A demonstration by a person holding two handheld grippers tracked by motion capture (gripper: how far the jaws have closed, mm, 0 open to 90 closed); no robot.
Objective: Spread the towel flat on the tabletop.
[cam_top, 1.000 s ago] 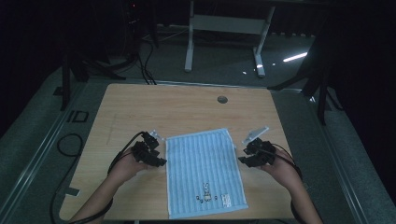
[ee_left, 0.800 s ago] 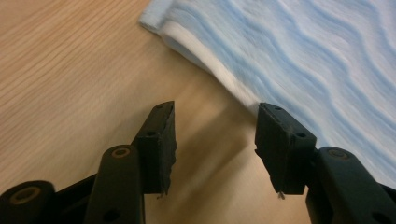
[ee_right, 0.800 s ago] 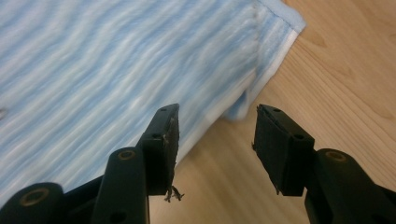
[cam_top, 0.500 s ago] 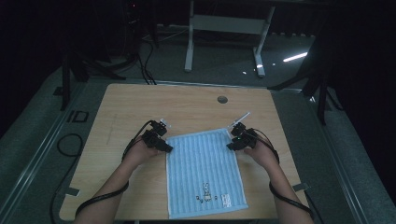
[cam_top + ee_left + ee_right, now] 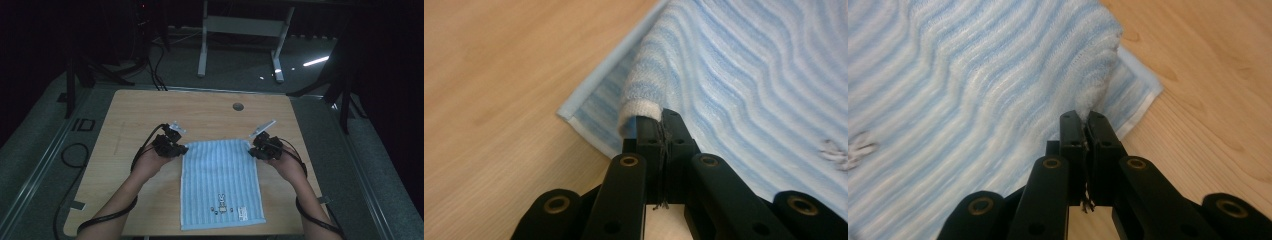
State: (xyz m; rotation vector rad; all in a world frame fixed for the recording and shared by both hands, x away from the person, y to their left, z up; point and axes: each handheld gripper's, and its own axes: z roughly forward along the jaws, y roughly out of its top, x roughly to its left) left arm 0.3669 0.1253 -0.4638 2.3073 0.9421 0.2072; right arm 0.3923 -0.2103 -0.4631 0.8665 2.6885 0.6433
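Note:
A light blue striped towel [image 5: 222, 185] lies flat on the wooden table [image 5: 150, 110], with a small printed motif near its front edge. My left gripper [image 5: 181, 149] is at the towel's far left corner. Its jaws have just been closing and now pinch a raised fold of the towel [image 5: 749, 75] between them [image 5: 659, 117]. My right gripper [image 5: 252, 150] is at the far right corner. Its jaws have also just been closing and grip a lifted bunch of the towel [image 5: 973, 75] at their tips [image 5: 1083, 117].
A small round dark disc [image 5: 238, 106] sits near the table's far edge. Bare wood lies left and right of the towel. A white metal frame [image 5: 240, 25] stands on the floor behind, and cables [image 5: 70, 155] run along the left side.
Both hands have moved away from the person, from the towel's sides up to its far corners. Each gripper has closed on a corner, and the cloth there is now bunched up.

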